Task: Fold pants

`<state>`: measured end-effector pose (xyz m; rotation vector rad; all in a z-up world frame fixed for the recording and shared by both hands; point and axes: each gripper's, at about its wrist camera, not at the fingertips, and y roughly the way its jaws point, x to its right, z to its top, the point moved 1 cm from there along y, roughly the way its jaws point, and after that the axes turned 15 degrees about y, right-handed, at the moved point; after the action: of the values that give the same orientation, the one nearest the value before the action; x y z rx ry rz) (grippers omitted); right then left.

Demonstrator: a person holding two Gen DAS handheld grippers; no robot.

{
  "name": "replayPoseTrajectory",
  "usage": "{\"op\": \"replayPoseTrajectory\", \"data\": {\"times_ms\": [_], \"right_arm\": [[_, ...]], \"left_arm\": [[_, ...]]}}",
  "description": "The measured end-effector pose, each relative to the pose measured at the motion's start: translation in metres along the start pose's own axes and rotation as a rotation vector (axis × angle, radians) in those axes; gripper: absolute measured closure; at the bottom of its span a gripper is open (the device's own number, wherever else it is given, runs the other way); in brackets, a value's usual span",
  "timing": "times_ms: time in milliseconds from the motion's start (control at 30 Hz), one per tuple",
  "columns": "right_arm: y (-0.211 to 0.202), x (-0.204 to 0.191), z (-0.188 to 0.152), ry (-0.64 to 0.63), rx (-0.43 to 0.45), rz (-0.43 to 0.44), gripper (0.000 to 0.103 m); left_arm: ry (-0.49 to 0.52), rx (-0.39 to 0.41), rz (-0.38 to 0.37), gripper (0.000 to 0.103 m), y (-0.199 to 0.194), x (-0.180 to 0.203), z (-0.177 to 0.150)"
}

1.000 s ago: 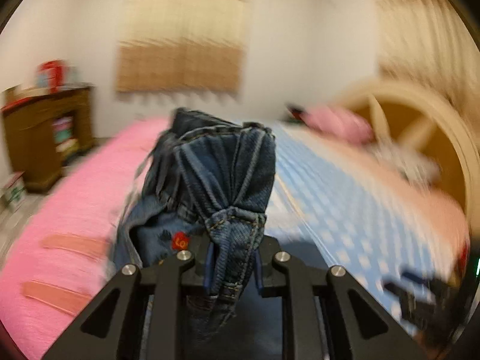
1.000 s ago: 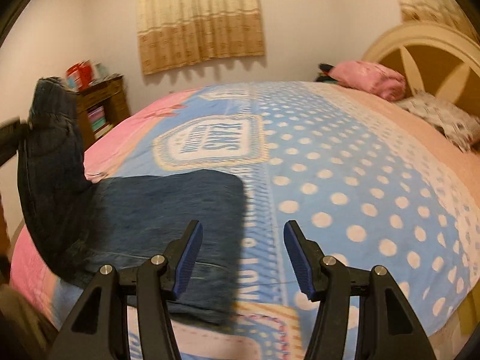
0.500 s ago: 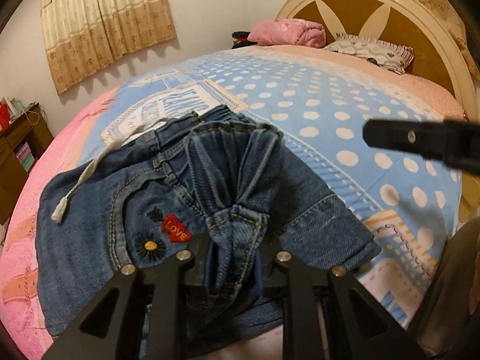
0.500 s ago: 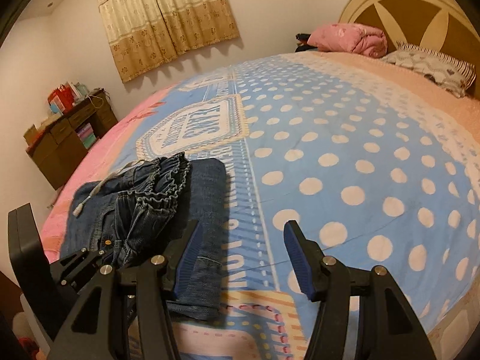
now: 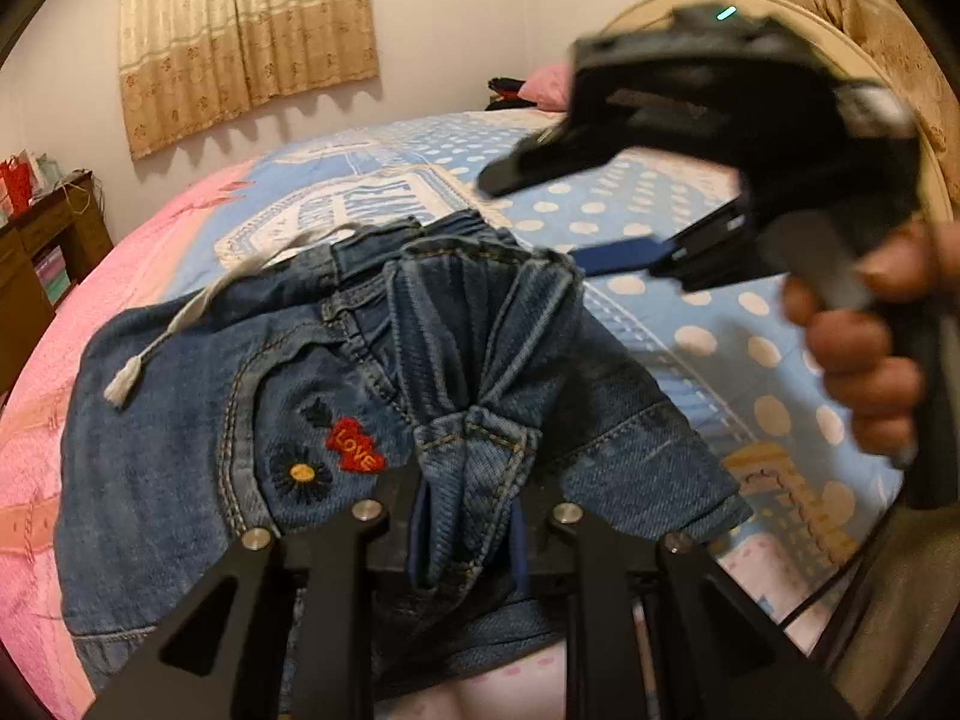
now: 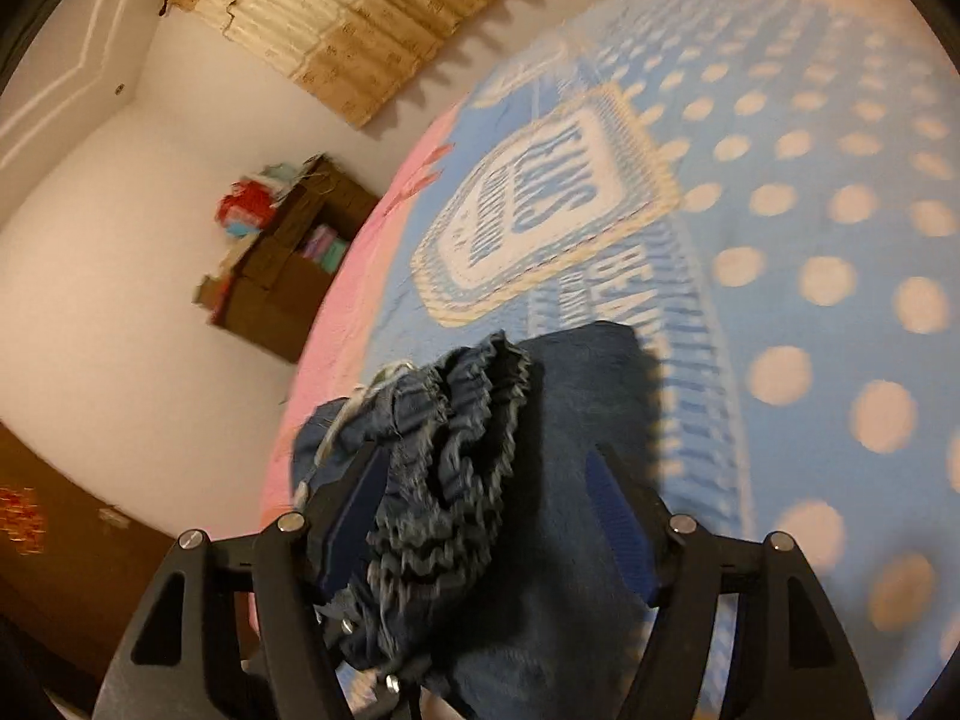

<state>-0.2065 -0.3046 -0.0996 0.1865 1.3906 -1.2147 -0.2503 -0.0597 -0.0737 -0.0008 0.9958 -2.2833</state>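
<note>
Left hand-held gripper (image 5: 471,510) is clamped on a bunched fold of the jeans (image 5: 180,420); right hand-held gripper (image 6: 486,516), jaws apart, straddles their waistband at 12 o'clock on the bed (image 6: 810,210).

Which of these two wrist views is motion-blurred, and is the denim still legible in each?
Left wrist view: the jeans and their red LOVE patch are sharp; only the right gripper crossing at the upper right is smeared. Right wrist view: blurred and tilted throughout, with bedspread dots streaked and the elastic waistband soft but recognisable. Both have warm indoor light and fisheye bending.
</note>
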Motion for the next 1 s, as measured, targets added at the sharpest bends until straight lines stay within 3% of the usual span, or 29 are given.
{"op": "replayPoseTrajectory", "data": {"times_ms": [133, 233, 333, 367, 400, 433, 467, 600, 700, 867, 933, 1000], "right_arm": [[0.037, 0.007, 0.005, 0.022, -0.087, 0.027, 0.033], [0.051, -0.008, 0.004, -0.033, -0.130, 0.093, 0.032], [0.066, -0.024, 0.005, -0.117, -0.119, 0.019, 0.032], [0.071, -0.025, 0.005, -0.132, -0.110, -0.008, 0.039], [0.074, -0.026, 0.003, -0.166, -0.086, -0.055, 0.061], [0.074, -0.027, 0.003, -0.192, -0.077, -0.076, 0.064], [0.069, -0.027, 0.007, -0.192, -0.071, -0.050, 0.074], [0.032, -0.041, 0.012, -0.222, 0.011, 0.091, 0.084], [0.017, -0.040, 0.021, -0.208, 0.065, 0.121, 0.085], [0.021, -0.015, 0.024, -0.203, 0.056, -0.053, 0.084], [0.032, -0.004, 0.020, -0.230, 0.046, -0.149, 0.079], [0.030, 0.009, 0.021, -0.183, 0.070, -0.174, 0.060]], "left_arm": [[-0.001, 0.007, 0.010, 0.081, 0.001, 0.004, -0.004], [0.001, 0.011, 0.013, 0.081, 0.003, 0.005, -0.005], [0.008, 0.010, 0.019, 0.082, 0.005, 0.007, -0.007], [0.017, 0.008, 0.028, 0.082, 0.005, 0.008, -0.007], [0.024, 0.006, 0.032, 0.082, 0.005, 0.009, -0.007], [0.025, 0.003, 0.030, 0.082, 0.006, 0.010, -0.007], [0.027, 0.009, 0.031, 0.081, 0.005, 0.011, -0.005], [0.064, 0.047, 0.056, 0.081, -0.001, 0.020, 0.010], [0.080, 0.058, 0.048, 0.082, 0.000, 0.029, 0.019], [0.194, -0.016, 0.052, 0.079, 0.023, 0.060, 0.008], [0.229, -0.026, 0.078, 0.080, 0.026, 0.069, 0.003], [0.255, -0.042, 0.094, 0.079, 0.022, 0.074, 0.006]]}}
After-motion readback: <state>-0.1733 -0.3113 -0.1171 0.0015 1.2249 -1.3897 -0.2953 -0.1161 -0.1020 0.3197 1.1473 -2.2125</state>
